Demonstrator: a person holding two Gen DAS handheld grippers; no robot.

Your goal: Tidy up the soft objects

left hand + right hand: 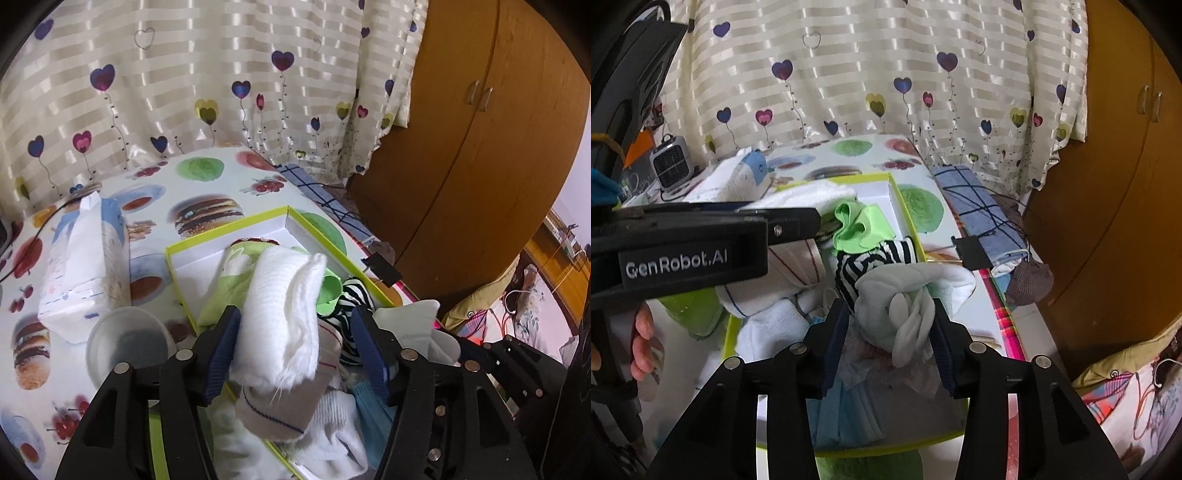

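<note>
A green-rimmed white box (236, 236) on the table holds a pile of soft things: a light green cloth (860, 225), a black-and-white striped piece (871, 262), white socks (332, 428) and a blue cloth (846, 410). My left gripper (299, 350) stands over the box with a folded white towel (284, 306) between its blue pads; its left pad touches the towel and its right pad stands apart. My right gripper (890, 328) is shut on a rolled white sock bundle (905, 306) above the box's right side. The left gripper's body also shows in the right wrist view (701, 240).
A white tissue pack (85, 258) and a clear plastic cup (129, 343) stand left of the box. A blue checked cloth (979, 206) and a black clip (975, 251) lie at the table's right edge. A wooden wardrobe (480, 147) stands right, a curtain behind.
</note>
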